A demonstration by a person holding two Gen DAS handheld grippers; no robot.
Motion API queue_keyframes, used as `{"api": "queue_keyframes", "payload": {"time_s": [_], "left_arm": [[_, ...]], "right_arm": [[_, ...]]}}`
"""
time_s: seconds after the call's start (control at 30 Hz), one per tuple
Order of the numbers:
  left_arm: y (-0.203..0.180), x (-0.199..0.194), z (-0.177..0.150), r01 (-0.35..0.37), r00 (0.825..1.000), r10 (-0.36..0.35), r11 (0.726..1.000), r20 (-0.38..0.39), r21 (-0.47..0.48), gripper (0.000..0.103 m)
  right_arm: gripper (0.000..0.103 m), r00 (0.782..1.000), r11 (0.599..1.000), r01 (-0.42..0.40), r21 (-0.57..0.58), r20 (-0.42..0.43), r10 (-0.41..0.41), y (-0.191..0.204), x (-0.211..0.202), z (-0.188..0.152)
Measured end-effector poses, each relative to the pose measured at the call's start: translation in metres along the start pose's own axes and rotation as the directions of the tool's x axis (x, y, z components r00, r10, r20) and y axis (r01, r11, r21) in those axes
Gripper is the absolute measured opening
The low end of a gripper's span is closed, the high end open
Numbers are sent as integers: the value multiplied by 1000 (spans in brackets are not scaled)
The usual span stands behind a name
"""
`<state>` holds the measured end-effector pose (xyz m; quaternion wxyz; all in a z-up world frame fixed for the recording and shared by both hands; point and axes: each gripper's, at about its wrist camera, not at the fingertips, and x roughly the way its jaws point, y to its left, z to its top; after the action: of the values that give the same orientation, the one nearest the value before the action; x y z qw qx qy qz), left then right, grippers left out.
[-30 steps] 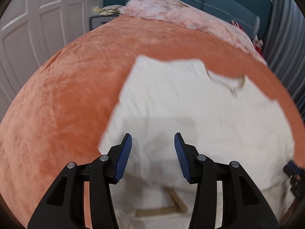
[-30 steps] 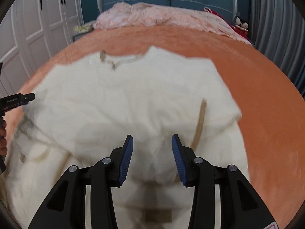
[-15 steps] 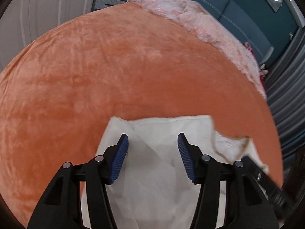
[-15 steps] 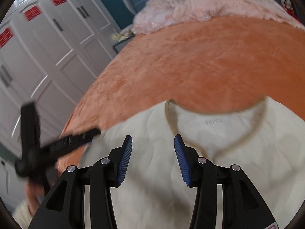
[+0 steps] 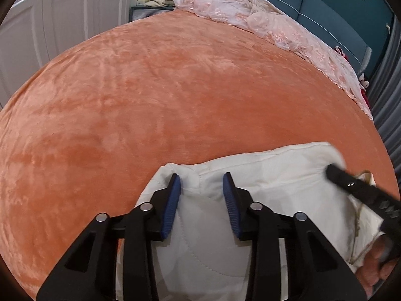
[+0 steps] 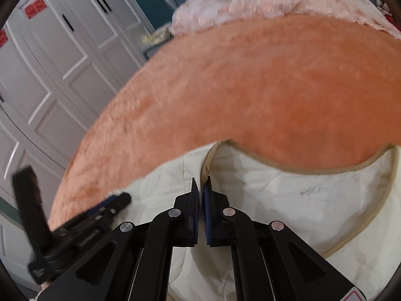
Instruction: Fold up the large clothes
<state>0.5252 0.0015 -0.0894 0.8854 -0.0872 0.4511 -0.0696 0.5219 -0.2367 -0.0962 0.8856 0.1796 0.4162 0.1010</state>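
A cream quilted garment (image 5: 270,183) with tan trim lies on the orange bed cover (image 5: 175,87). My left gripper (image 5: 201,183) is open, its blue pads either side of the garment's top left shoulder edge. In the right wrist view the garment (image 6: 288,193) shows its tan-trimmed neckline (image 6: 295,166). My right gripper (image 6: 201,188) is shut on the garment beside the left end of the collar. The right gripper also shows at the right in the left wrist view (image 5: 361,190); the left gripper shows at the left in the right wrist view (image 6: 100,213).
A pink lace blanket (image 5: 263,22) lies along the bed's far edge against a teal headboard (image 5: 325,7). White wardrobe doors (image 6: 50,57) stand to the left. A small bedside stand (image 5: 147,10) sits at the far left corner. Grey curtains (image 5: 388,100) hang at right.
Both grippers moved up the garment to its top edge. My right gripper closed on the fabric beside the collar. My left gripper stayed open and now straddles the shoulder edge.
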Motion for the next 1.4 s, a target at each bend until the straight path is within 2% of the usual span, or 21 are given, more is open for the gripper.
{"api": "queue_keyframes", "payload": {"time_s": [0.07,0.13,0.2,0.47,0.6,0.67,0.77,0.83,0.9,0.97,1.0,1.1,1.13,1.17,1.2,1.23,1.27,1.33,1.4], "left_arm": [[2,2,-1,-3,1000,3,1000,2,0,32],[0,4,-2,-20,1000,20,1000,10,15,32],[-4,6,-5,-37,999,37,999,21,29,32],[-11,10,-9,-89,995,86,994,50,68,32],[-14,10,-10,-110,993,105,991,55,82,32],[-15,11,-9,-124,991,119,988,54,90,32],[-18,10,-7,-139,990,135,985,49,100,32],[-19,3,-4,-137,990,133,986,47,93,33],[-24,-15,1,-169,984,163,981,73,94,32],[-38,-32,2,-179,981,168,976,96,121,31],[-51,-43,3,-146,986,134,980,97,134,31],[-91,-58,4,-45,997,32,984,77,172,31],[-115,-61,4,16,998,-27,980,54,198,32],[-135,-62,2,61,997,-70,974,32,220,36],[-153,-60,0,99,995,-104,967,9,236,40],[-167,-58,-1,131,991,-131,961,-15,244,54],[-188,-53,-5,172,985,-167,951,-42,256,62],[-221,-39,-11,211,977,-195,938,-82,276,63],[-249,-19,-17,228,971,-195,928,-137,295,63]], "right_arm": [[2,999,999,33,-18,9,-33,1,1,1],[2,995,995,93,-33,-21,-94,-1,15,-3],[2,991,993,120,-21,-57,-121,-8,28,-8],[0,996,995,85,43,-35,-83,-23,30,-15],[1,990,988,143,65,8,-144,-24,18,-17],[0,968,961,242,134,39,-249,-34,1,-18],[0,961,942,227,246,102,-258,-59,-44,-21],[0,950,936,235,263,141,-278,-76,-80,-23],[0,935,925,253,284,173,-309,-95,-114,-26],[7,925,914,264,309,186,-330,-124,-149,-29],[10,918,904,284,320,180,-352,-139,-161,-31],[11,907,879,316,358,157,-390,-173,-180,-35],[13,906,864,321,389,140,-400,-188,-185,-37],[16,906,852,321,413,128,-404,-201,-189,-39],[27,904,842,329,428,117,-412,-212,-191,-41],[41,899,835,340,433,110,-423,-218,-192,-41],[45,894,829,354,432,104,-436,-225,-193,-42],[47,895,828,370,422,78,-440,-235,-188,-41],[47,907,835,368,410,40,-419,-249,-179,-41]]}}
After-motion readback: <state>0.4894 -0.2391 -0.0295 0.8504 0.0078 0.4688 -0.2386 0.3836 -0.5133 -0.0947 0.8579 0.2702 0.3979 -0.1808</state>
